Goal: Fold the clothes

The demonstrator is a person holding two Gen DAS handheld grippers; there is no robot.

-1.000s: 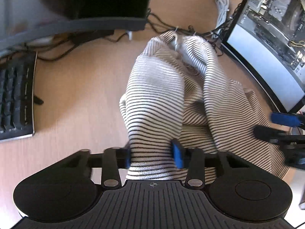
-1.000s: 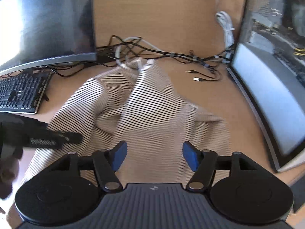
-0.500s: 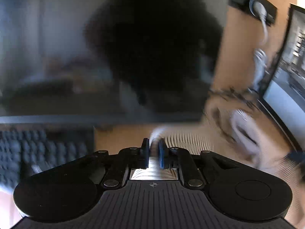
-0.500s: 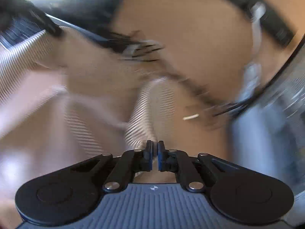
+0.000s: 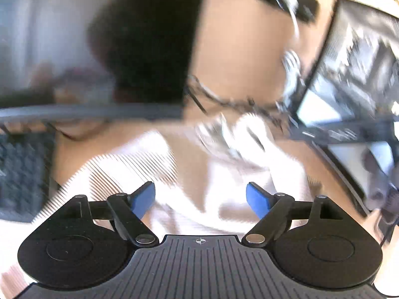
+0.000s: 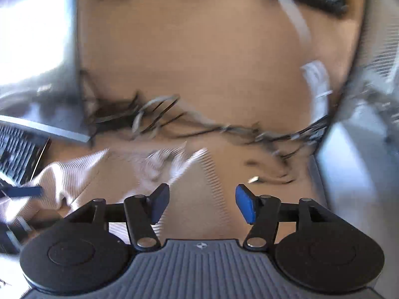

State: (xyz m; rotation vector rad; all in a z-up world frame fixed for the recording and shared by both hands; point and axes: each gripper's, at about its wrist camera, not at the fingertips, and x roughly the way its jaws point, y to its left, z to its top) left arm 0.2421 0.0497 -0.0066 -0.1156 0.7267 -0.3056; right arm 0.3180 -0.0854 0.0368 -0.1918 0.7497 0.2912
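Wooden worktop (image 6: 204, 57) carries the whole scene: a curved monitor (image 5: 74, 111) and a keyboard (image 6: 20, 153) stand at the left, a second monitor (image 5: 349, 79) at the right, and a tangle of cables (image 6: 154, 114) runs along the back. Both views are heavily motion-blurred, so fine detail is unreliable.

**Garment.** The striped garment (image 5: 129, 174) lies on the worktop between the two monitors, directly ahead of both grippers. In the right wrist view the striped cloth (image 6: 74, 174) spreads from the keyboard side toward the centre, with bunched, uneven ridges near its far edge. No squared, stacked fold can be made out; the outline reads as loose and partly spread. Blur prevents a firm statement on how many layers are present.

**Grippers.** The left gripper (image 5: 200, 200) has its blue pads spread wide, with cloth below and nothing between them. The right gripper (image 6: 202, 203) is likewise spread and holds nothing. A blue finger tip of the left gripper shows at the left edge of the right wrist view, over the cloth.

**Progress assessment.** Judged from the irregular outline, the garment is not yet in a finished folded state. Remaining work appears to include flattening the bunched far edge and bringing the sides into a compact rectangle. Whether any fold is already laid in cannot be determined.
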